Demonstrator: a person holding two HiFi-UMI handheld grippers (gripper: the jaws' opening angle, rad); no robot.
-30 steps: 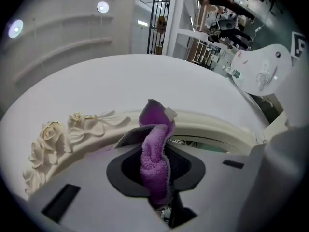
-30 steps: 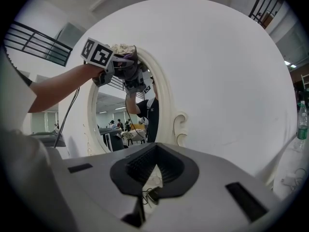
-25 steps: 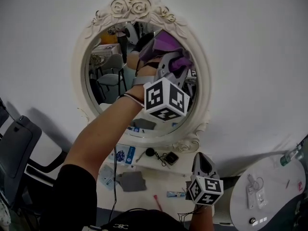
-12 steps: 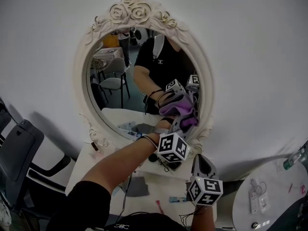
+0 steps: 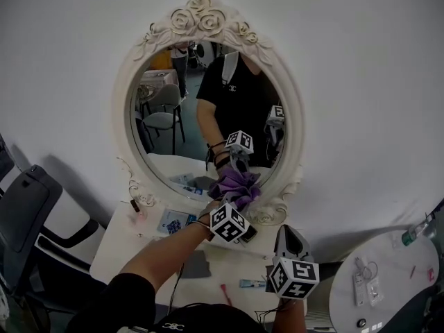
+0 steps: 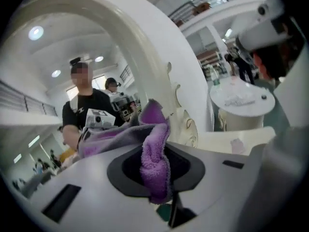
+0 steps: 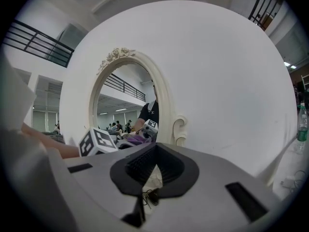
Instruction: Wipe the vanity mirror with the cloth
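Observation:
The oval vanity mirror (image 5: pixel 201 19) in its white rose-carved frame hangs on the wall above a white table. My left gripper (image 5: pixel 234 200) is shut on a purple cloth (image 5: pixel 236 184) and presses it against the glass at the lower right, close to the frame's bottom scroll. In the left gripper view the cloth (image 6: pixel 155 161) bunches between the jaws, with the frame (image 6: pixel 145 57) right beside it. My right gripper (image 5: pixel 289 233) hangs low over the table, below the mirror's right side, shut with nothing in it. The right gripper view shows the mirror frame (image 7: pixel 163 98) ahead.
The white vanity table (image 5: pixel 125 248) carries a blue packet (image 5: pixel 171 221), a grey pouch (image 5: pixel 195 264), a black cable and small items. A dark chair (image 5: pixel 24 210) stands at the left. A round white table (image 5: pixel 388 283) with a bottle (image 5: pixel 415 230) stands at the right.
My left gripper has carried the cloth down the glass, from the upper right to the lower right edge. The right gripper has stayed where it was.

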